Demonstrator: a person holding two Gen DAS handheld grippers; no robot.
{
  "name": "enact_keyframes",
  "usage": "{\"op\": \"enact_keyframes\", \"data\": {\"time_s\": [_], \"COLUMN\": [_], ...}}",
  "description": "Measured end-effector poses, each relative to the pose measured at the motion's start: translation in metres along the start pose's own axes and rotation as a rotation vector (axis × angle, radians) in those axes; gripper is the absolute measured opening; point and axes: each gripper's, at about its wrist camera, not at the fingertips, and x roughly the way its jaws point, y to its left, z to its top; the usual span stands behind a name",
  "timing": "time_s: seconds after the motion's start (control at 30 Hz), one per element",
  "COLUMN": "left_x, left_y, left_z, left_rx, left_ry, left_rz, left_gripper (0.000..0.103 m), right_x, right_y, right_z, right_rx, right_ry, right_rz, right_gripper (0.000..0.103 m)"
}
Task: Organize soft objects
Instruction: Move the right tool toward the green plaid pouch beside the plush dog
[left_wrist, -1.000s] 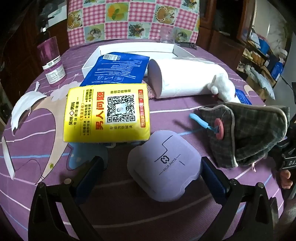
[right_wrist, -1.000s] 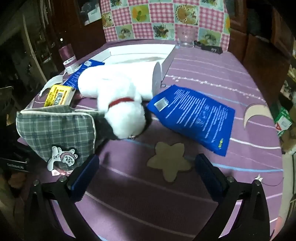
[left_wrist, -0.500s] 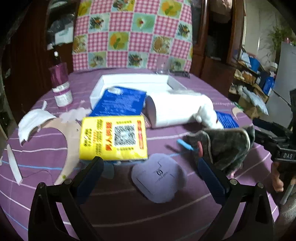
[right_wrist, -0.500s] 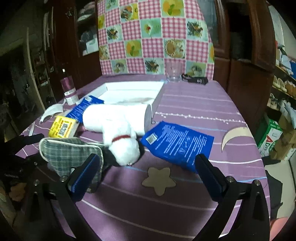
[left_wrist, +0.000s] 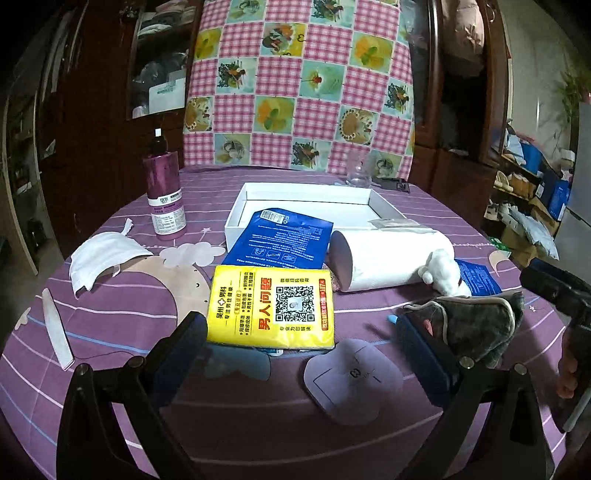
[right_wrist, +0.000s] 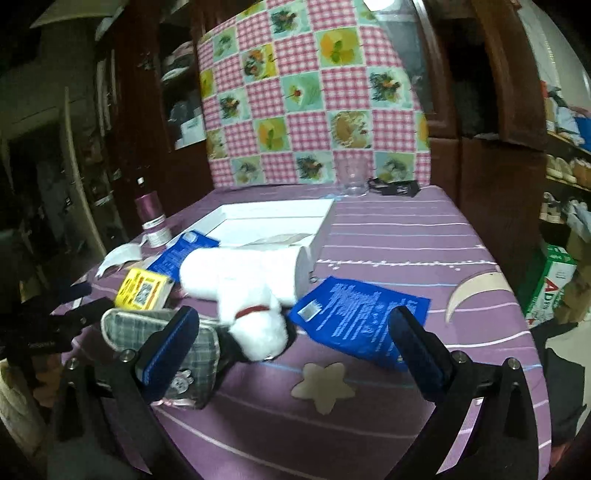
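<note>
**Both grippers lifted back from the table**

Both views now sit higher and farther from the clutter. Risk: descending blind could snag the plaid pouch (right_wrist: 155, 332) beside the plush dog (right_wrist: 255, 321). Left gripper (left_wrist: 299, 354) and right gripper (right_wrist: 295, 347) hover spread wide, empty, touching nothing.

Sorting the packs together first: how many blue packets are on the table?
2. One blue packet leans on the white tray's front edge, behind the yellow pack; the other lies right of the plush dog. More may be hidden.
</note>
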Motion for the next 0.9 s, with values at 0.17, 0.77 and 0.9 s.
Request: {"op": "enact_keyframes", "data": {"time_s": [0.17, 0.77, 0.9], "left_x": [0.001, 0.000, 0.000], "left_y": [-0.001, -0.002, 0.000], "left_z": [-0.001, -0.001, -0.001], "left_rx": [-0.002, 0.002, -0.013], "left_ry": [0.001, 0.014, 0.014], "left_rz": [0.001, 0.050, 0.024], "left_gripper": [0.103, 0.103, 0.103], "right_x": [-0.002, -0.001, -0.030], "right_y": [0.006, -0.005, 0.001], "right_z": [0.000, 0.001, 0.002], "right_rx": [-0.027, 0.031, -0.010], "right_ry": [-0.016, -0.020, -0.243], "right_rz": [-0.037, 0.077, 0.114], "right_gripper": [0.102, 0.102, 0.103]}}
